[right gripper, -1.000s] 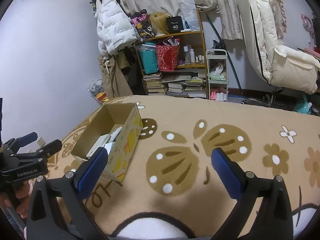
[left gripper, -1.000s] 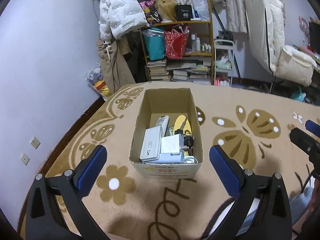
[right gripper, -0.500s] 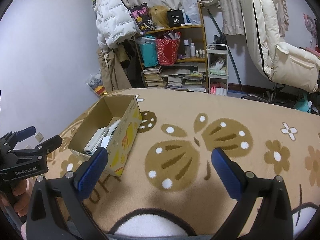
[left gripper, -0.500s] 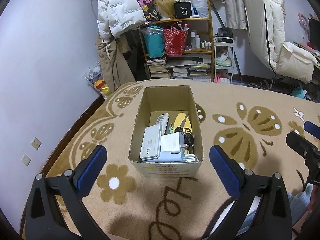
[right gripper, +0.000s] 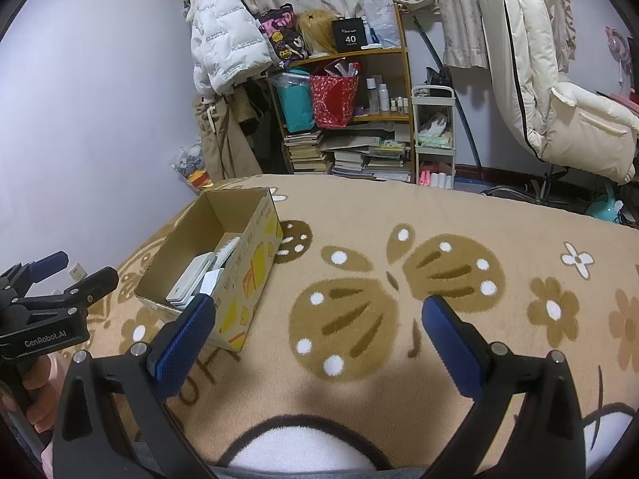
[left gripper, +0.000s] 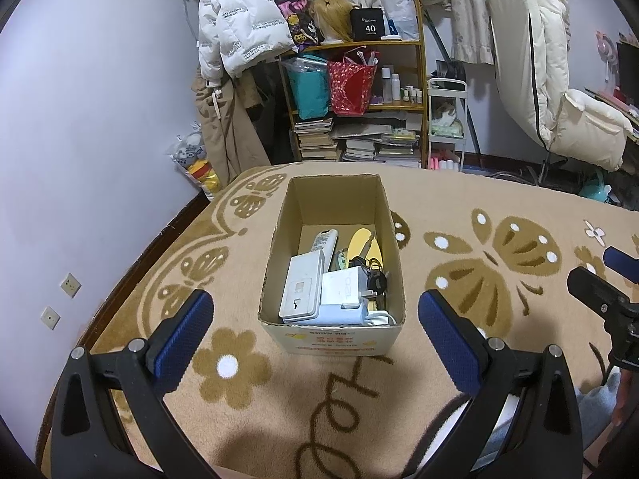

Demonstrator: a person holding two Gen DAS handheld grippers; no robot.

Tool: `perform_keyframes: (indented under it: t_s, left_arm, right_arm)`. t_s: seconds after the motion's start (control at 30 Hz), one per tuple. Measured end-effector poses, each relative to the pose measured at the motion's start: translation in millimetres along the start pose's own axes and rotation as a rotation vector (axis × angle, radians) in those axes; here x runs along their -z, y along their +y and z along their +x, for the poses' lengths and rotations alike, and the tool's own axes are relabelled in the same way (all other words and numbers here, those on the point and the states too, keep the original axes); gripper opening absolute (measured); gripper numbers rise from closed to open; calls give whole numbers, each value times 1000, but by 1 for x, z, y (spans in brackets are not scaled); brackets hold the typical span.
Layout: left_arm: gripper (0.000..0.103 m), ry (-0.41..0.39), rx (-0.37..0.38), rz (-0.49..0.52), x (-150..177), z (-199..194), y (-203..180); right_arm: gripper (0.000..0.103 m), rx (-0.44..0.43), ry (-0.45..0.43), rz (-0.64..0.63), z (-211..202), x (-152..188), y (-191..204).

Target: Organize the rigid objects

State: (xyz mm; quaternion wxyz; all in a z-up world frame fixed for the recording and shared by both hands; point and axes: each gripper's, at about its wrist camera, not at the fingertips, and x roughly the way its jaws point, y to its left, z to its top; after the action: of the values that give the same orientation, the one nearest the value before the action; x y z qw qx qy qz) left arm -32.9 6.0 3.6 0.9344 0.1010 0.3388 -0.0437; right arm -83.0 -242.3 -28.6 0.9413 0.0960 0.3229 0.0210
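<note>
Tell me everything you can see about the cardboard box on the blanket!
The cardboard box is plain brown, open at the top, with no flaps showing. Red print marks its near end, and yellow and orange pictures cover its long side. It sits flat on the tan flowered blanket, near the corner. Inside lie a white remote, a flat white device, a white charger and something yellow. Neither gripper touches it.
</note>
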Motion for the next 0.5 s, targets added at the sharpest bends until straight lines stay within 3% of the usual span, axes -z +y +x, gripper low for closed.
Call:
perform_keyframes:
  t_s: [0.5]
  left_arm:
    - [102, -9, 1, 2, -2, -3, 0]
  right_arm:
    - [103, 4, -1, -1, 3, 1, 2]
